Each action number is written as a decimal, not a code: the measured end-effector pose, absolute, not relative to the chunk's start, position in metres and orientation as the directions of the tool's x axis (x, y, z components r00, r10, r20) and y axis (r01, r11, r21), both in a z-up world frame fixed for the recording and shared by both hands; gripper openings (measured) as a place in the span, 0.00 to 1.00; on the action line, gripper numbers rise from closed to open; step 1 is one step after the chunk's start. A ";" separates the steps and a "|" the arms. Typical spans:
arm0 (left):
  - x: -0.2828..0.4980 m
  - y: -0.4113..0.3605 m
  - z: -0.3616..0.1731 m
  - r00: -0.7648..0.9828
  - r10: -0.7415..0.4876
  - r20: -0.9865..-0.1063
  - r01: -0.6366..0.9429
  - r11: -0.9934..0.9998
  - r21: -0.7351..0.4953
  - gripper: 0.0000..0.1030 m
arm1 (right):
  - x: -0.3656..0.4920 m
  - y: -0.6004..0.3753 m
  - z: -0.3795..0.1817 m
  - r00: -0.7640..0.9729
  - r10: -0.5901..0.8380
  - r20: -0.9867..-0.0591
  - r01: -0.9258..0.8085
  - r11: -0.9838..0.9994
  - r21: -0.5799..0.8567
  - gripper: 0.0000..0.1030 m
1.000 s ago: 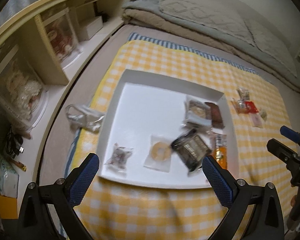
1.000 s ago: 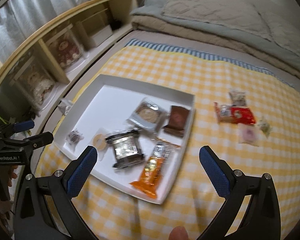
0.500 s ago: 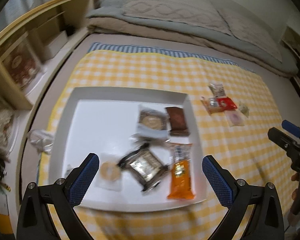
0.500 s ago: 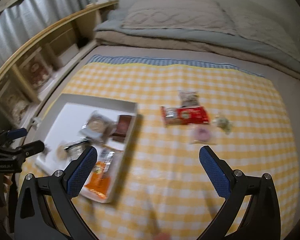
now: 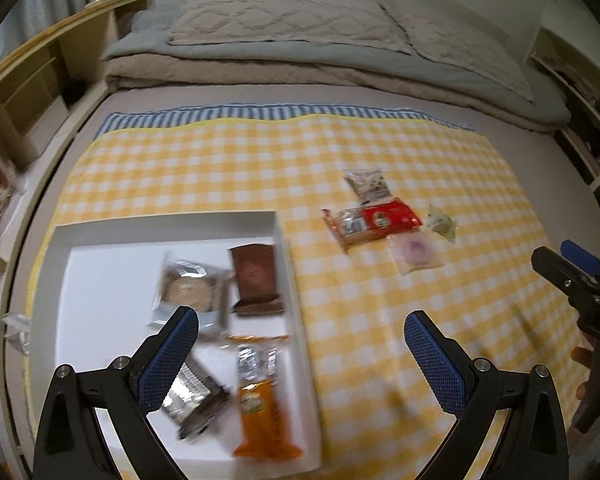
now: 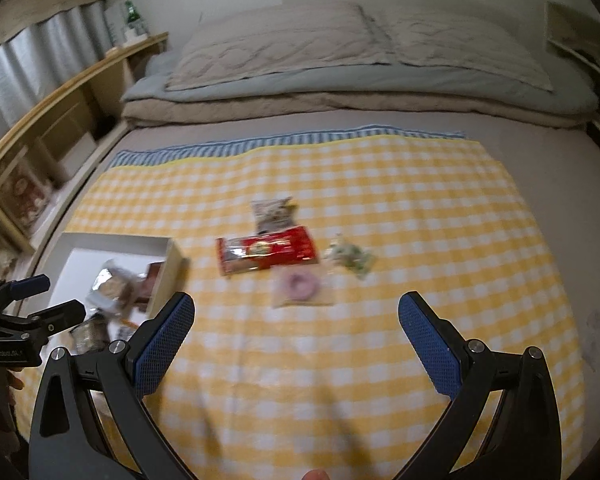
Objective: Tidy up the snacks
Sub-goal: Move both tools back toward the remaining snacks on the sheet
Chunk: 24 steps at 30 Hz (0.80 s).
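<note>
A white tray (image 5: pixel 100 232) lies on the yellow checked cloth (image 5: pixel 220 168) and holds several snacks, among them an orange packet (image 5: pixel 262 408) and a brown packet (image 5: pixel 256 276). Loose on the cloth to its right lie a red packet (image 6: pixel 266 254), a grey-white packet (image 6: pixel 272 212), a pink ring-shaped snack in clear wrap (image 6: pixel 300 286) and a small green-white one (image 6: pixel 350 258). My left gripper (image 5: pixel 302 356) is open and empty over the tray's right edge. My right gripper (image 6: pixel 294 340) is open and empty, just short of the pink snack.
A folded quilt and bedding (image 6: pixel 340 60) lie beyond the cloth. Wooden shelves (image 6: pixel 52 120) run along the left side. A crumpled wrapper (image 5: pixel 16 330) lies left of the tray. The right gripper shows at the right edge of the left wrist view (image 5: pixel 580 280).
Both grippers have swung to the right, away from the tray's left side and toward the loose snacks. Both have stayed open and empty.
</note>
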State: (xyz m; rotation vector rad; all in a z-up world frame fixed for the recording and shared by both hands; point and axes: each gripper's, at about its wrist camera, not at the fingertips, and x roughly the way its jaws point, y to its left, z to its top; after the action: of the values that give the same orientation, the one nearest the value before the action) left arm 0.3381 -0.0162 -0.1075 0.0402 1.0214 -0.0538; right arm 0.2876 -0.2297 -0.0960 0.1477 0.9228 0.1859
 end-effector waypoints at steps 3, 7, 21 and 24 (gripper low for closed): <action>0.353 -0.032 -0.119 0.515 -0.055 -0.856 0.075 0.997 -0.018 1.00 | 0.295 -0.244 -0.104 0.581 0.207 -0.787 -0.066 0.976 0.207 1.00; 0.377 -0.055 -0.139 0.494 -0.110 -0.862 0.103 0.992 -0.068 1.00 | 0.307 -0.260 -0.118 0.558 0.198 -0.806 -0.043 0.977 0.210 1.00; 0.490 -0.095 -0.229 0.305 -0.473 -0.827 0.199 0.881 -0.430 0.81 | 0.365 -0.309 -0.163 0.550 0.237 -0.801 -0.002 0.959 0.283 1.00; 0.513 -0.100 -0.253 0.239 -0.508 -0.828 0.225 0.858 -0.461 0.79 | 0.375 -0.316 -0.171 0.558 0.251 -0.791 -0.036 0.960 0.279 1.00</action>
State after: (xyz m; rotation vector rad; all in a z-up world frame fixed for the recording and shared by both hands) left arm 0.5134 -0.1003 -0.2531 -0.2678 1.2326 -0.5099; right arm 0.3754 -0.3155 -0.1708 0.2425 0.9665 0.1713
